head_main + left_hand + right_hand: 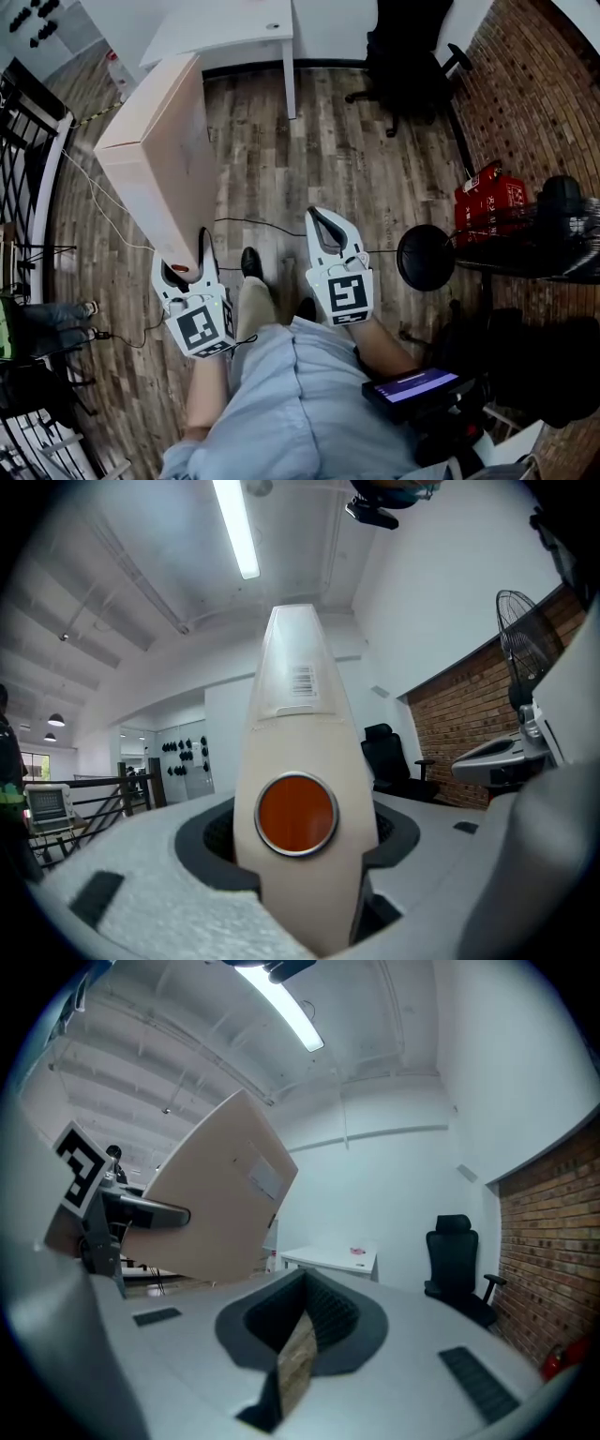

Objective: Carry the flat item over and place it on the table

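Observation:
A large flat beige cardboard box (155,141) hangs tilted above the wood floor, held by its lower corner. My left gripper (187,262) is shut on that corner. In the left gripper view the box (295,724) stands edge-on between the jaws, with a round orange sticker and a barcode label. My right gripper (328,230) is level beside it, shut with nothing in it. The right gripper view shows the box (216,1204) to the left, above my right gripper's (305,1326) closed jaws. A white table (225,33) stands ahead, also visible as the far table (328,1258).
A black office chair (408,56) stands right of the table. A round black fan (427,258) and red canisters (487,202) are by the brick wall on the right. A black railing (23,141) runs along the left. A thin cable (253,223) lies across the floor.

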Demonstrator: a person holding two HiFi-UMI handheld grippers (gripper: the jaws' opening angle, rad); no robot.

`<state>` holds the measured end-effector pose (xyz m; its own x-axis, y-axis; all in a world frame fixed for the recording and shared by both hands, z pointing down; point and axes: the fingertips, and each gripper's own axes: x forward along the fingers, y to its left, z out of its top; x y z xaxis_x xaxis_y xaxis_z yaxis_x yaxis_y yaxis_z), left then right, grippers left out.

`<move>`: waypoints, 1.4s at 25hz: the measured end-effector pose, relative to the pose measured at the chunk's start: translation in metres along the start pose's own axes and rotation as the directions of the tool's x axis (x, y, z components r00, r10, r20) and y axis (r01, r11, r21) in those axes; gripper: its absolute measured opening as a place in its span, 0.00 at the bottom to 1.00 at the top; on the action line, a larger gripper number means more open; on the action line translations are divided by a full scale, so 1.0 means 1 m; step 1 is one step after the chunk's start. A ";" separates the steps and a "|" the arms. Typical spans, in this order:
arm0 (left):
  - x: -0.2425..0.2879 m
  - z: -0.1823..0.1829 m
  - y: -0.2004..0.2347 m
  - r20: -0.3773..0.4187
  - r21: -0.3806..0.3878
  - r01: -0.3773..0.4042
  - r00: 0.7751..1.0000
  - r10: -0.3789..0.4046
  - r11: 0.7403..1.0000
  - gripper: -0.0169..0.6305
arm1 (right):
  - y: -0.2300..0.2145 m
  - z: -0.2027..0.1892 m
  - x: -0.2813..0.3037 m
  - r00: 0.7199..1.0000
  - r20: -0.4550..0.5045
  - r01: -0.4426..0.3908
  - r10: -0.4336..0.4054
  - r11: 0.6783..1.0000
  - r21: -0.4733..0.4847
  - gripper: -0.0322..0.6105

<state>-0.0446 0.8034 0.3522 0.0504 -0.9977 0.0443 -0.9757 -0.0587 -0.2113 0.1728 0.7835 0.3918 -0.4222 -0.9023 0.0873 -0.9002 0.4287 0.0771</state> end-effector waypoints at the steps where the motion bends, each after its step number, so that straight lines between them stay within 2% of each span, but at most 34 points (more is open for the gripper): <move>1: 0.004 -0.001 0.001 -0.003 -0.001 -0.001 1.000 0.001 1.000 0.44 | -0.001 -0.002 0.004 1.000 -0.002 0.001 -0.001 1.000 0.000 0.06; 3: 0.013 -0.005 0.005 -0.009 -0.008 -0.004 1.000 0.004 1.000 0.44 | -0.001 -0.005 0.014 1.000 -0.005 -0.005 0.005 1.000 -0.001 0.06; 4: 0.018 -0.007 0.007 -0.012 -0.011 -0.006 1.000 0.005 1.000 0.44 | 0.000 -0.005 0.020 1.000 -0.005 -0.016 0.016 1.000 0.000 0.10; 7: 0.037 -0.013 0.014 -0.018 -0.016 -0.006 1.000 0.006 1.000 0.44 | 0.001 -0.008 0.043 0.998 -0.016 -0.055 0.055 0.998 0.011 0.31; 11: 0.077 -0.021 0.028 -0.024 -0.025 -0.005 1.000 0.004 1.000 0.44 | -0.003 -0.014 0.088 0.997 -0.045 -0.062 0.061 0.998 -0.006 0.38; 21: 0.210 -0.033 0.085 -0.046 -0.043 0.016 0.999 -0.018 0.999 0.44 | -0.016 -0.004 0.230 0.997 -0.073 -0.035 0.034 0.999 -0.020 0.36; 25: 0.260 -0.029 0.111 -0.029 -0.039 0.023 0.999 -0.024 0.999 0.44 | -0.023 0.010 0.283 0.999 -0.043 -0.001 0.000 0.999 -0.033 0.20; 27: 0.282 -0.026 0.123 -0.014 -0.039 0.025 1.000 -0.025 0.999 0.44 | -0.025 0.019 0.306 1.000 -0.022 0.020 -0.021 0.999 -0.037 0.09; 29: 0.300 -0.023 0.134 0.001 -0.041 0.026 1.000 -0.026 0.999 0.44 | -0.025 0.029 0.326 0.999 -0.011 0.032 -0.032 0.999 -0.038 0.06; 35: 0.342 -0.010 0.157 0.047 -0.035 0.024 0.999 -0.023 0.999 0.45 | -0.032 0.047 0.372 0.998 0.036 0.046 -0.045 0.998 -0.046 0.06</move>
<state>-0.1825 0.4537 0.3443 0.0824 -0.9966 0.0033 -0.9810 -0.0817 -0.1762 0.0396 0.4316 0.3748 -0.3850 -0.9217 0.0481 -0.9129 0.3880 0.1269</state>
